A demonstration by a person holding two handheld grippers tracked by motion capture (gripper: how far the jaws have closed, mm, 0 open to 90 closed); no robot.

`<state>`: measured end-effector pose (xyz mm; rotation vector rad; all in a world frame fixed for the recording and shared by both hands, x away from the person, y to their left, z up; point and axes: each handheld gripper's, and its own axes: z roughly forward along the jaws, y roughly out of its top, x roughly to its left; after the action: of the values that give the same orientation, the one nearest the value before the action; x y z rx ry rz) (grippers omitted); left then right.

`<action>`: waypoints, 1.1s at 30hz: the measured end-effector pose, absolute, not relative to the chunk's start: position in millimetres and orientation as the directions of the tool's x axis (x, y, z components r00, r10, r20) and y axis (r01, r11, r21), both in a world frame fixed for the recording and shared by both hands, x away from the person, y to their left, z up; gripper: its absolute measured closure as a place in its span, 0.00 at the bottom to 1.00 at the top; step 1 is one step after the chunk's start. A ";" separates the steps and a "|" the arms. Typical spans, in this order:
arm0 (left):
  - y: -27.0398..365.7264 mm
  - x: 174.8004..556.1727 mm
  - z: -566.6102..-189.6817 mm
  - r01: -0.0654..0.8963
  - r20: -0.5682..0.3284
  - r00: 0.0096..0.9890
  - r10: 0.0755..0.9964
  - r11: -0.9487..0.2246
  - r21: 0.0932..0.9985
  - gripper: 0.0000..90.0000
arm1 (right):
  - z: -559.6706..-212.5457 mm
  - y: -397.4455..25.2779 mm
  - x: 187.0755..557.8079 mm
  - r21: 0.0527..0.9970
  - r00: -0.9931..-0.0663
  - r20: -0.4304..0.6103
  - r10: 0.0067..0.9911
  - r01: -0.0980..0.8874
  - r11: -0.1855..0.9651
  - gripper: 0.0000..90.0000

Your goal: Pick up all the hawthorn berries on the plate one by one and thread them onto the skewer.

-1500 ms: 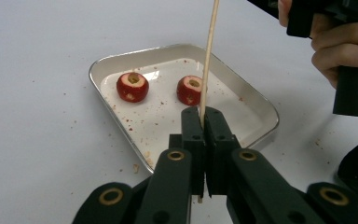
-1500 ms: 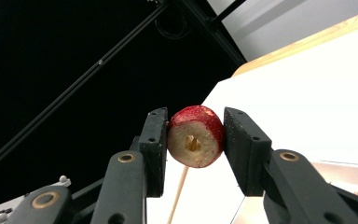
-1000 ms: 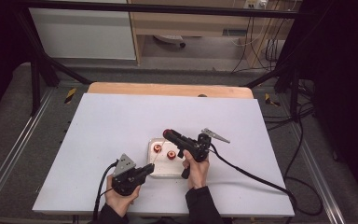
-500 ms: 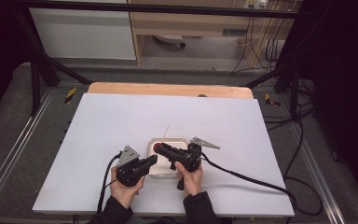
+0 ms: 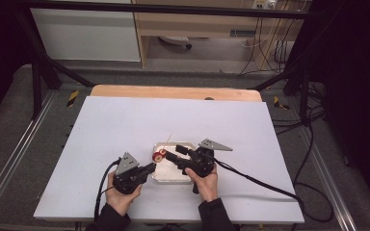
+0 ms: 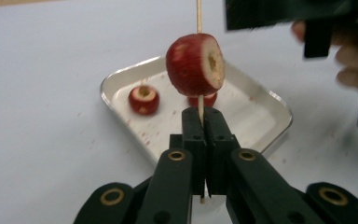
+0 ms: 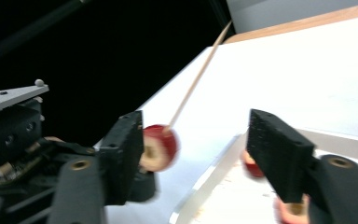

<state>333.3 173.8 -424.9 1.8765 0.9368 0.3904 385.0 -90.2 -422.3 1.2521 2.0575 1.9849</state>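
I held the skewer (image 6: 198,14) in the left tongs (image 6: 204,122), pressed together on its lower end, so that the stick stood up over the near-left edge of the metal tray (image 6: 121,77) on the white surface (image 5: 125,120). 1 red fruit piece (image 6: 195,64), cut flat at the ends and cored, sat threaded on the skewer just above the tongs. The right tongs (image 7: 200,154) were spread wide and pinched nothing; in the right gripper view 1 jaw stood just beside the threaded piece, though I could not tell whether it touched. 2 more pieces lay in the tray: the loose piece (image 6: 144,99) at the far-left part and a second piece (image 6: 203,100) partly hidden behind the skewer. I judged the step in hand to be threading: 1 piece was mounted and 2 were left. The next move called for the right tongs to drop into the tray, close on 1 loose piece across its red sides, then bring its cored hole in line with the free tip of the skewer. The left tongs needed to keep the stick steady during that push.
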 end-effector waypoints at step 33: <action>230.2 328.8 -438.7 0.475 -0.024 0.650 0.760 -0.381 0.793 0.98 | -396.2 -60.7 448.0 0.471 -0.770 0.119 0.627 0.599 0.647 0.36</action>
<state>328.8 230.2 -438.7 2.0487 0.9588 0.4417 448.0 -60.7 -396.2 1.0435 2.8009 0.7706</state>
